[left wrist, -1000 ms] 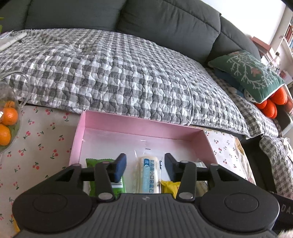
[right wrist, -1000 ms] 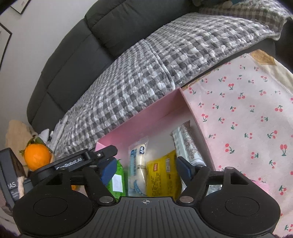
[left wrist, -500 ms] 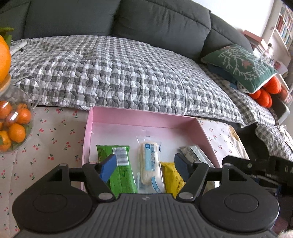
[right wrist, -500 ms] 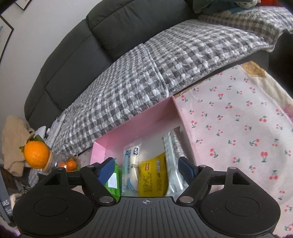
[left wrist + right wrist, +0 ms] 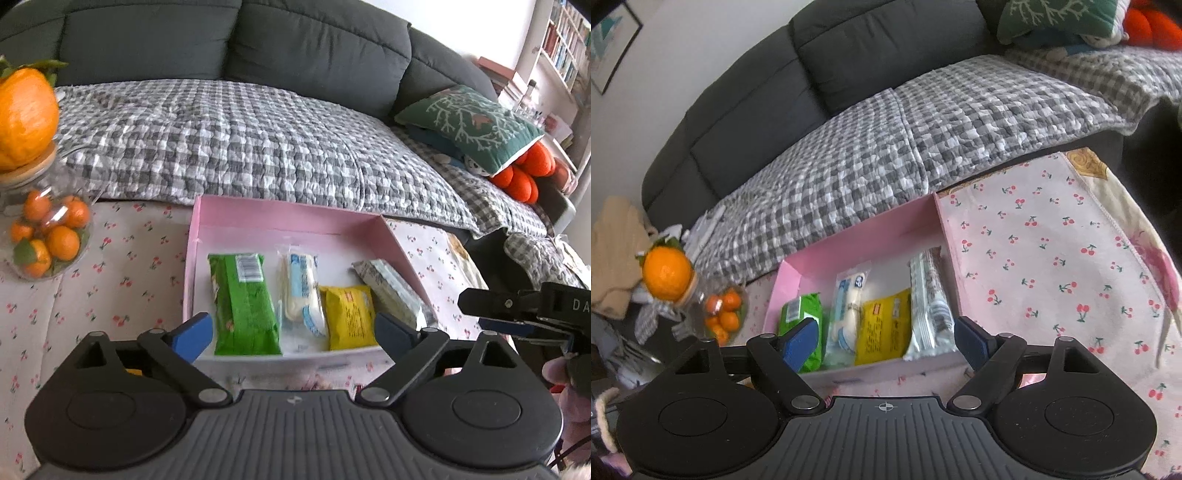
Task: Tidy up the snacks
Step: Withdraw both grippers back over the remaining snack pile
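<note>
A pink box [image 5: 288,212] [image 5: 857,240] sits on the cherry-print cloth. Side by side in it lie a green packet [image 5: 242,302] [image 5: 799,312], a clear-wrapped white snack [image 5: 301,291] [image 5: 847,306], a yellow packet [image 5: 349,315] [image 5: 884,328] and a silver bar [image 5: 393,293] [image 5: 929,306]. My left gripper [image 5: 293,334] hangs in front of the box's near edge, its jaws opening wide with nothing held between them. My right gripper [image 5: 886,341] is also pulled back over the near edge, its jaws opening and holding nothing. In the left wrist view the right gripper [image 5: 517,314] shows at the right edge.
A glass jar of small oranges [image 5: 48,236] [image 5: 724,314] topped with a large orange [image 5: 26,114] [image 5: 666,273] stands left of the box. Behind the table runs a dark sofa with a grey checked quilt [image 5: 240,140] [image 5: 905,140]. A green cushion [image 5: 469,125] lies at the right.
Both grippers have drawn back from the box and risen, so more of the box and its packets shows. Both pairs of jaws have spread wider, the left much more.
</note>
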`<state>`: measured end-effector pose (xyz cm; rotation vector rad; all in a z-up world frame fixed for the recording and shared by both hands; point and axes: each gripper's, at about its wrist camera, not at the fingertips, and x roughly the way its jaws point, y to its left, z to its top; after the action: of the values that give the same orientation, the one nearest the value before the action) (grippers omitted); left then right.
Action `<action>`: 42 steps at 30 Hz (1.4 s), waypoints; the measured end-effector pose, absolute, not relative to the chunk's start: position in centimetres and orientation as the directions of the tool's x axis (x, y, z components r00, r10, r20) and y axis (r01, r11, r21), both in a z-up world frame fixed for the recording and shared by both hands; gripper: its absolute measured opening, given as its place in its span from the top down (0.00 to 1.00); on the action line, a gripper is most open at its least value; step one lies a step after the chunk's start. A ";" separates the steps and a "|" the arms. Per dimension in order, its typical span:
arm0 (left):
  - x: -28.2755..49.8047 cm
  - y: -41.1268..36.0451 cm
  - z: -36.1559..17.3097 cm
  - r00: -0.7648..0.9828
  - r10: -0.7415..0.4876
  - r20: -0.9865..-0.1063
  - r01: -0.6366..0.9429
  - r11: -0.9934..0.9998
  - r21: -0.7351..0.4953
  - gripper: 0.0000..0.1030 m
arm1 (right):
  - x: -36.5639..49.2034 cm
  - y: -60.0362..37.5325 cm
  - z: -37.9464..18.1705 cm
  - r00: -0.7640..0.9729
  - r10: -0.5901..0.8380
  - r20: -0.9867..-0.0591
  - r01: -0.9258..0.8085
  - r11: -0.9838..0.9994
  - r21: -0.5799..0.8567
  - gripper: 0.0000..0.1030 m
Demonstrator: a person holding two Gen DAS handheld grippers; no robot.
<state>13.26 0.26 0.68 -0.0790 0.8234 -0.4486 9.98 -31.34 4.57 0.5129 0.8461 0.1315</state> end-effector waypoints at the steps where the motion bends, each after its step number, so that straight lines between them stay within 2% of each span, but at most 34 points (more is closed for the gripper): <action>1: 13.0 0.4 0.7 0.591 -0.412 -0.693 0.354 0.905 -0.236 0.08 | 9.8 -31.3 4.6 0.661 0.308 -0.684 0.083 0.876 0.475 0.20; 6: 11.7 0.9 0.8 0.593 -0.386 -0.707 0.342 0.915 -0.212 0.03 | 8.8 -30.9 5.0 0.651 0.309 -0.694 0.053 0.893 0.447 0.19; 10: 10.5 1.1 0.8 0.604 -0.373 -0.704 0.346 0.919 -0.190 0.01 | 7.9 -30.5 5.2 0.651 0.300 -0.697 0.028 0.908 0.417 0.12; 23: 7.5 2.5 -0.2 0.613 -0.336 -0.715 0.375 0.920 -0.110 0.01 | 4.7 -28.3 4.3 0.627 0.262 -0.733 -0.073 0.957 0.280 0.12; 42: 4.5 2.7 -4.2 0.592 -0.362 -0.720 0.438 0.894 -0.090 0.01 | 0.4 -30.0 1.6 0.627 0.192 -0.755 -0.117 0.981 0.152 0.11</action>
<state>4.55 2.69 -4.19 0.1003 0.8141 -0.4662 0.41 -30.04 1.65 0.0919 0.8751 0.1770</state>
